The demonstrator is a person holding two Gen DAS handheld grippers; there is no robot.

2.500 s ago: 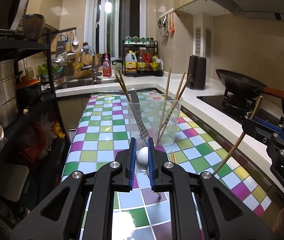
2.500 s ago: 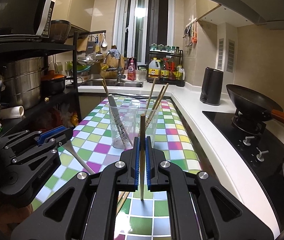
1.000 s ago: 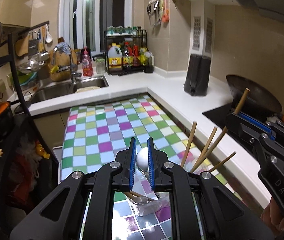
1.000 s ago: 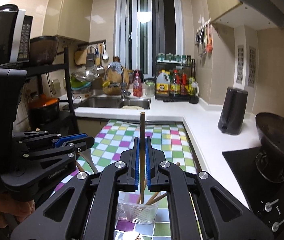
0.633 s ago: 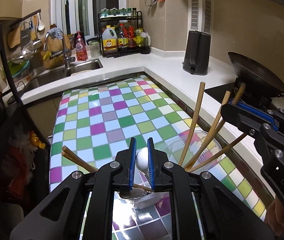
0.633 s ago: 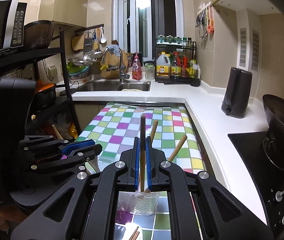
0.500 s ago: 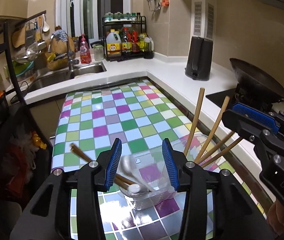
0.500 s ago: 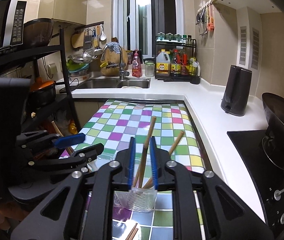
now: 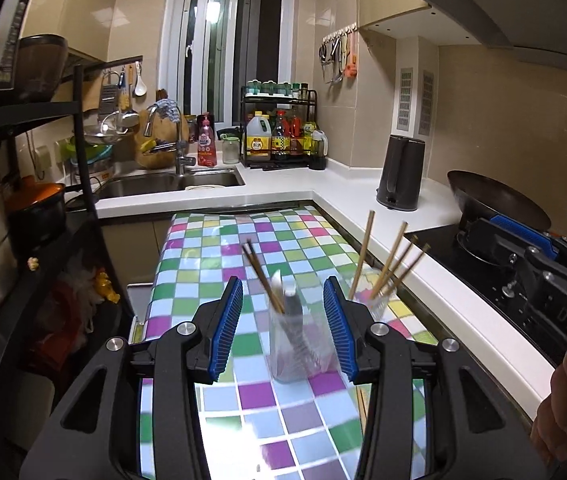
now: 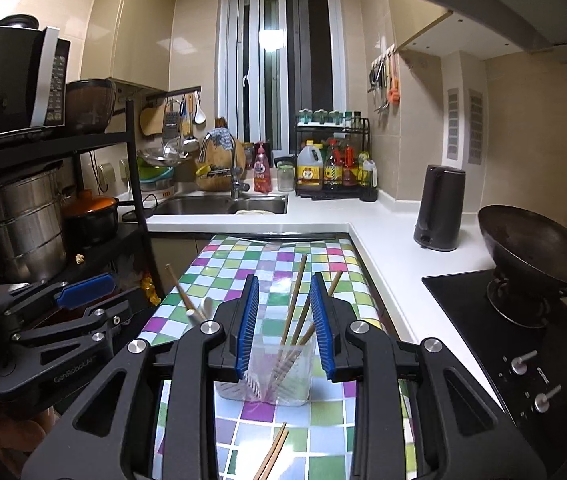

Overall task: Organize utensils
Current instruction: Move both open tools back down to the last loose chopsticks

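A clear plastic container (image 10: pixel 267 378) stands on the checkered tabletop (image 10: pixel 243 264). Several wooden chopsticks (image 10: pixel 293 308) lean in its right side. A white spoon (image 10: pixel 206 305) and more chopsticks (image 9: pixel 259 272) stick out of its left side. My right gripper (image 10: pixel 283 324) hangs just behind and above the container, its jaws opening with nothing pressed between them. My left gripper (image 9: pixel 283 330) is open and empty, with the blurred container (image 9: pixel 297 344) beyond its pads. A loose pair of chopsticks (image 10: pixel 273 456) lies on the table in front of the container.
A black wok (image 10: pixel 535 256) sits on the stove at the right, with a dark kettle (image 10: pixel 439 208) on the white counter. A black rack (image 10: pixel 131 208) with steel pots stands close on the left. The sink (image 10: pixel 219 204) is at the back. A hand (image 9: pixel 563 412) holds the right gripper.
The left gripper opened and let the white spoon drop into the container. The right gripper opened and released its chopstick there. Both grippers drew back from the container.
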